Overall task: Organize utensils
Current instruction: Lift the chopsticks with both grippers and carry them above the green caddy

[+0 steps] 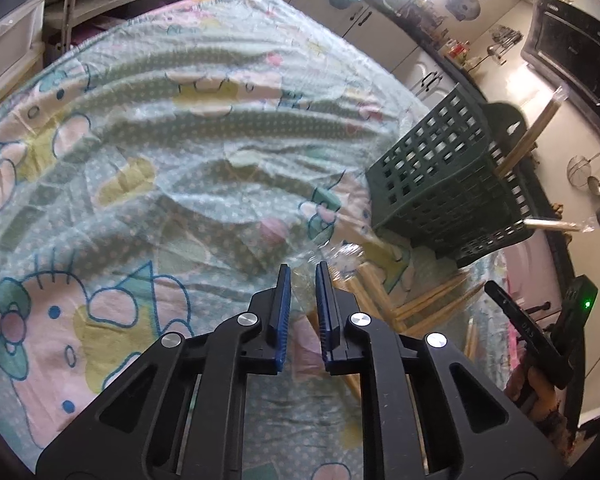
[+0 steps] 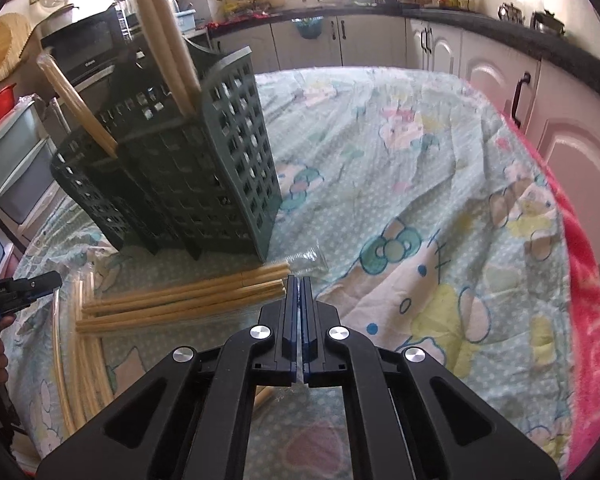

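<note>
- Left wrist view: left gripper (image 1: 303, 268) stood narrowed around clear chopstick wrapping (image 1: 300, 300) — grip uncertain.
- Right gripper (image 2: 299, 280) was closed, empty — green basket (image 2: 204, 184) at eleven o'clock.

A holder (image 2: 188, 168) stands on the cloth-covered counter (image 2: 420, 184), with wrapped chopstick pairs (image 2: 168, 36) leaning upright in its compartments. More wrapped pairs (image 2: 180, 300) lie flat on the counter just in front of the holder. In the right wrist view, the right tool (image 2: 299, 292) sits just right of their ends, the left tool (image 2: 28, 286) at their left.
</note>
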